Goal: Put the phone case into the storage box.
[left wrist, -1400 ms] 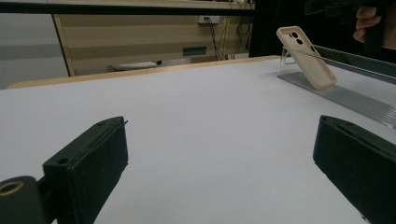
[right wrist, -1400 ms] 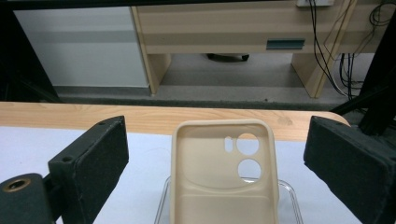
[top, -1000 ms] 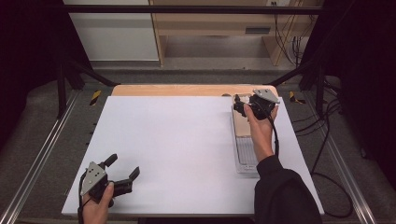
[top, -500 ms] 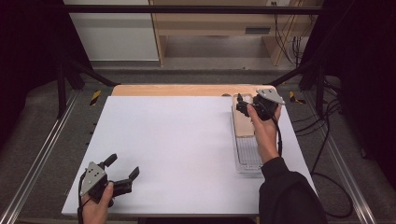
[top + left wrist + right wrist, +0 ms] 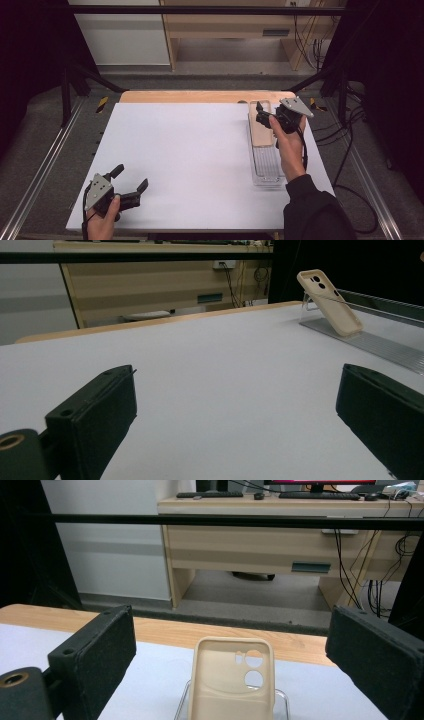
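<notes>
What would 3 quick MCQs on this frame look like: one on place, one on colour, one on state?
1. Where is the phone case?
A. on the clear stand at the table's right side
B. in the left gripper
C. on the floor

2. What colour is the phone case?
A. black
B. beige
C. blue

3. How do the right gripper's jaws stand?
A. shut on the case
B. open
C. shut on nothing

Key: 1 A, it leans on the clear stand; 2 B, beige in all views; 3 B, the right gripper view shows the jaws wide apart either side of the case.
</notes>
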Demonstrator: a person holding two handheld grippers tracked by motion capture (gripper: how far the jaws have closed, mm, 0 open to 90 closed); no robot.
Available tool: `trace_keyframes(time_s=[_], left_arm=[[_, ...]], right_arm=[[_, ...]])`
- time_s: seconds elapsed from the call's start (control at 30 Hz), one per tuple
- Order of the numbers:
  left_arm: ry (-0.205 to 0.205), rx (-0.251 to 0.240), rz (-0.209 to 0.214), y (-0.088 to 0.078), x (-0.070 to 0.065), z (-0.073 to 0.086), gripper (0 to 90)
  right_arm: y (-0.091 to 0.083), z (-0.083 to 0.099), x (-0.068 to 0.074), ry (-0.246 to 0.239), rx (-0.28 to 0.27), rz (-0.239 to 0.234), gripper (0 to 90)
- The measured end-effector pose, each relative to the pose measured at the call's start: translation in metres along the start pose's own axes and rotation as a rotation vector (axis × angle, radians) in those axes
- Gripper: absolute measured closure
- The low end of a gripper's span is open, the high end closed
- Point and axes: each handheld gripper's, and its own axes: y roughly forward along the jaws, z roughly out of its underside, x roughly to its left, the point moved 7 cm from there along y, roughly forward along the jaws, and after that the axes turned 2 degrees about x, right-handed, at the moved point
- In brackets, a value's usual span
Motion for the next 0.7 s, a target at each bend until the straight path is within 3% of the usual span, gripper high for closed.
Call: trace_keyframes(time_s=[0.7], left_arm=[[-0.008, 0.004, -0.001, -0.001, 0.003, 0.001, 2.7]], right_arm=[[-0.038, -0.010, -0.008, -0.007, -0.047, -0.036, 5.5]])
